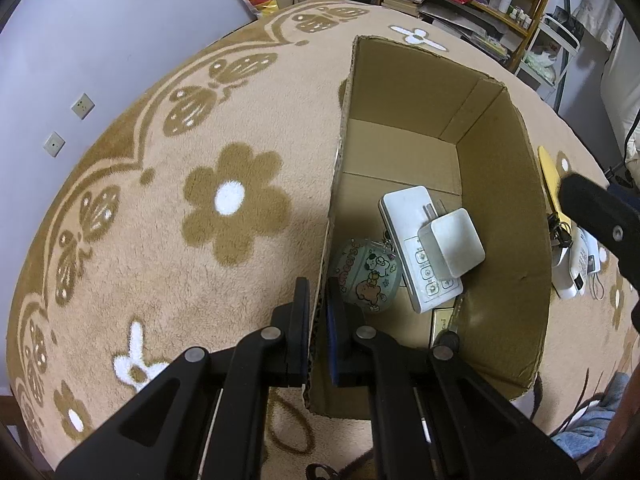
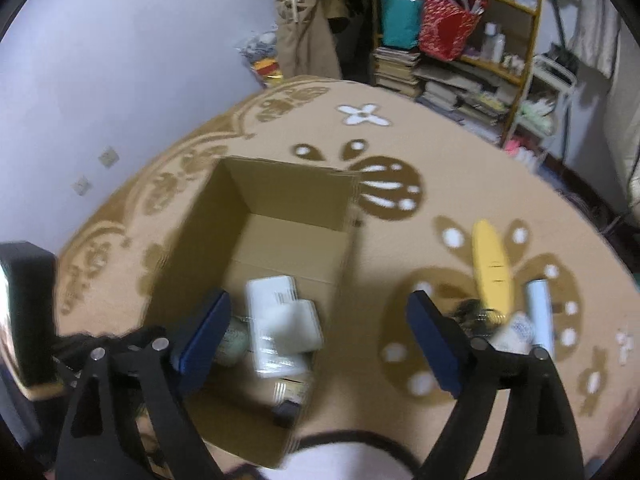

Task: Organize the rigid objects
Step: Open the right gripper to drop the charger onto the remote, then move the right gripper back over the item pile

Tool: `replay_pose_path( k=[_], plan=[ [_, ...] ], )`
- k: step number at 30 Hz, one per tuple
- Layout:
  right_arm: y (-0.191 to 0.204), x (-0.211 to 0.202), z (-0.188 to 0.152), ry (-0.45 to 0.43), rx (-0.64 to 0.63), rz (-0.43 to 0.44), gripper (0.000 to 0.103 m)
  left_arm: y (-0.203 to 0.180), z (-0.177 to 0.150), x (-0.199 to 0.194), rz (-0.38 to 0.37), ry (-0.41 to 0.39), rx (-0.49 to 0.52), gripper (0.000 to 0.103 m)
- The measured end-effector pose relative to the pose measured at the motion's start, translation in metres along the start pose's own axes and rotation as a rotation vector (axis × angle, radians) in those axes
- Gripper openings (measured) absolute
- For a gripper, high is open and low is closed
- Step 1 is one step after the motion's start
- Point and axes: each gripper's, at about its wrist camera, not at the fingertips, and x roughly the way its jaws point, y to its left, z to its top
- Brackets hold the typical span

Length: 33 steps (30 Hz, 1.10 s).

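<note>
My left gripper (image 1: 319, 312) is clamped on the near-left wall of the cardboard box (image 1: 496, 160), one finger outside over the rug (image 1: 160, 208), the blue-padded one inside, jaws nearly closed with only the wall between them. My right gripper (image 2: 320, 332) is wide open and holds nothing — it hangs over the box's right wall and the bare rug beside it, and its view is motion-blurred. Risks as I judge them: the left grip is on thin corrugated edge, so a tug could bend or tear the wall, or drag the whole box across the soft rug; if I tilt it, the contents may slide. Inside, just beyond the left inner pad, lies a round cartoon keychain (image 1: 366, 276), then a white remote-like device (image 1: 416, 240) with a small white square case (image 1: 452, 242) resting on top of it — stacked loosely, likely to slip off. A small gold-edged card (image 1: 442, 326) and a dark key-like piece lie nearer the front wall. The items not yet boxed sit outside, to the right of the right gripper: a yellow banana-shaped object (image 2: 492, 268), a pale blue cylinder (image 2: 538, 312), a white item (image 2: 516, 330) and some dark tangled bits I cannot identify. They crowd each other, so an open-jaw reach may knock neighbours or grab two at once.
</note>
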Motion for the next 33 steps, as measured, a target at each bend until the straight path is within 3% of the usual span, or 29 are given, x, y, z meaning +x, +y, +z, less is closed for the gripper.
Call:
replay_pose_path(
  k=[19, 27, 33],
  plan=[
    [-0.119, 0.030, -0.034, 0.094, 0.110, -0.214, 0.096, 0.001, -0.001, 0.001, 0.008, -0.002, 0.007, 0.007],
    [-0.163, 0.050, -0.054, 0.145, 0.288, -0.182, 0.096, 0.000, -0.002, 0.000, 0.012, -0.002, 0.005, 0.007],
    [-0.183, 0.058, -0.062, 0.151, 0.352, -0.221, 0.096, 0.000, -0.002, 0.000, 0.015, -0.002, 0.008, 0.007]
  ],
)
